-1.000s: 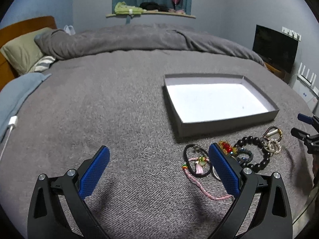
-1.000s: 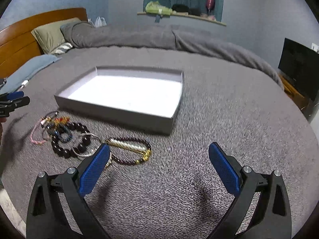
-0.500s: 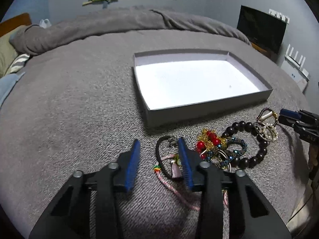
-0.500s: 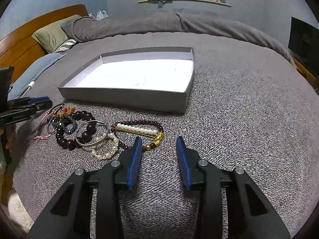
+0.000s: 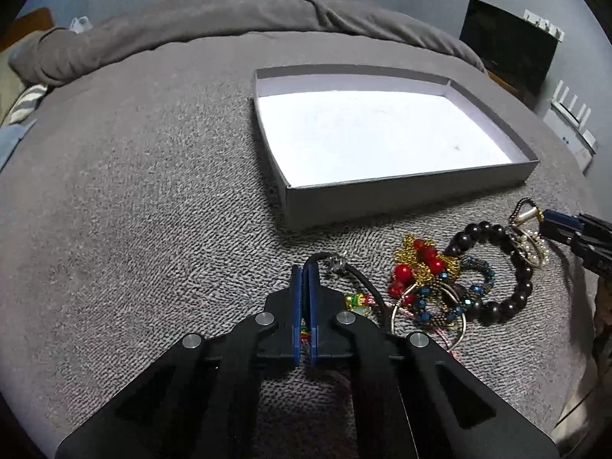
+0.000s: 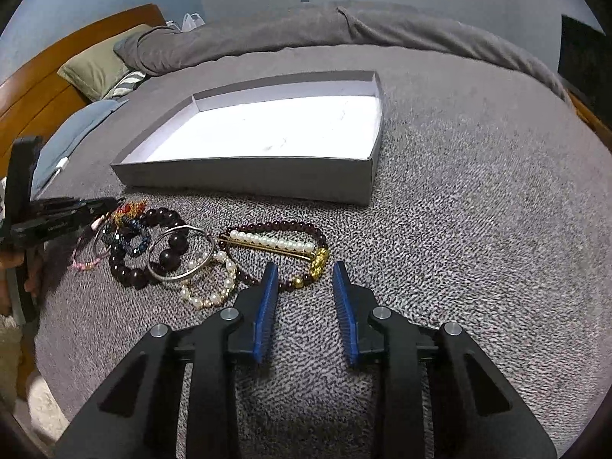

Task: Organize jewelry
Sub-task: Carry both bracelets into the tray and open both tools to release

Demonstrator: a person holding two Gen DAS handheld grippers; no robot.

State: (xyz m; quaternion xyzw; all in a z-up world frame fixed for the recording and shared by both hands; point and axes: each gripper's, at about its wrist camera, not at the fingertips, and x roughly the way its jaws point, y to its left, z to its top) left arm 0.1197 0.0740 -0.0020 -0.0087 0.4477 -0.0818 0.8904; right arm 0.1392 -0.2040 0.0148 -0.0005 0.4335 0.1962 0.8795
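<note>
Left wrist view. The left gripper is shown with its blue pads pressed together on the black cord bracelet, whose loop emerges at the fingertips; coloured beads are visible between the pads. The bracelet lies at the left edge of the jewelry pile on the grey blanket, just in front of the grey box, whose white floor is bare. The tip of the right gripper is seen at the far right, beside the pile.

Right wrist view. The right gripper is shown with its jaws parted and nothing between them, poised just before the garnet bracelet with pearl bar.

For a clean lift, the cord should be raised straight up and slowly, so that the neighbouring pink string and wire hoops, which may be entangled, are not dragged along; it is best released low over the box floor.
</note>
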